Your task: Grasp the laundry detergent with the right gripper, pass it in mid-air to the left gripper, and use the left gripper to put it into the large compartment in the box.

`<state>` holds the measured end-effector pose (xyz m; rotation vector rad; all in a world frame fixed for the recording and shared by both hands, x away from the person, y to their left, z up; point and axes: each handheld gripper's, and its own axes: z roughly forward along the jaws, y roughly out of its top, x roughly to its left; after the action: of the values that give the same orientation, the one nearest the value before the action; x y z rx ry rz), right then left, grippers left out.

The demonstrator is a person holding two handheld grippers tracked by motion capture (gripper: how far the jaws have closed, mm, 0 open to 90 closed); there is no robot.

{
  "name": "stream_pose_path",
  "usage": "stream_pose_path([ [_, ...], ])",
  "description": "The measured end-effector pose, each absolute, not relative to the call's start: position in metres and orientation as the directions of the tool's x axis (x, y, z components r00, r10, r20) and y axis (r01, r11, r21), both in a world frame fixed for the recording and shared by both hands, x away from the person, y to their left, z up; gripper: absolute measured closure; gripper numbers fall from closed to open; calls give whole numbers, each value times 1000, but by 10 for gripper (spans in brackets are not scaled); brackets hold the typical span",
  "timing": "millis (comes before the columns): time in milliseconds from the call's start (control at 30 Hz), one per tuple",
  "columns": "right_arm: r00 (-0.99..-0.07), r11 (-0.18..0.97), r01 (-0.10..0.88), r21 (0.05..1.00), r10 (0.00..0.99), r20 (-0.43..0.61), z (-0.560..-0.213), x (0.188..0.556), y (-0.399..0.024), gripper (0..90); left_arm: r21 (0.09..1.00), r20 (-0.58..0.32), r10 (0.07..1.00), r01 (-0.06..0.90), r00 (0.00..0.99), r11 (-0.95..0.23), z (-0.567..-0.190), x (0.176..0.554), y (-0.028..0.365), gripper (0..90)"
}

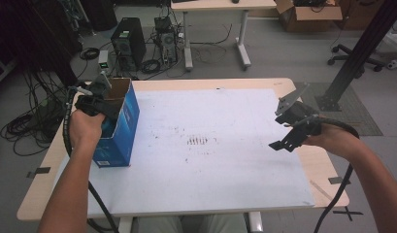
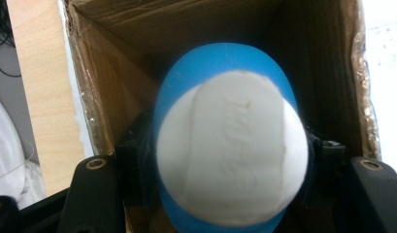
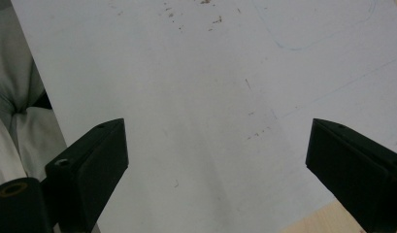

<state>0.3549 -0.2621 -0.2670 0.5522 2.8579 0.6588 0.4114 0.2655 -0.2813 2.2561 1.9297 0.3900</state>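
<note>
**Left gripper clamping a blue-and-white object inside the open carton**

Left gripper is reaching down into the open top of a blue cardboard box, which is standing upright on the left side of the white sheet that is covering the wooden table. In the left gripper view its jaws are pressing on either side of a rounded blue-and-white object, holding it between the brown inner walls of the box; what the object is exactly I cannot tell.

Over on the right, the right gripper is hovering just above the sheet near its right edge, well apart from the box. In the right gripper view its jaws are standing wide apart with nothing between them, only the bare, lightly marked sheet showing beneath.
</note>
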Motion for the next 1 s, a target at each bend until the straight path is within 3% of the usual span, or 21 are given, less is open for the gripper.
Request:
stream_pose_path([
  [600,-922,838,311,449,380,-71,-264,353,-259,71,344,69,986,924,153,-167,-252,404,271,226],
  [1000,-923,838,307,452,378,-74,-260,351,-258,71,411,53,959,869,279,-276,-207,394,245,123],
])
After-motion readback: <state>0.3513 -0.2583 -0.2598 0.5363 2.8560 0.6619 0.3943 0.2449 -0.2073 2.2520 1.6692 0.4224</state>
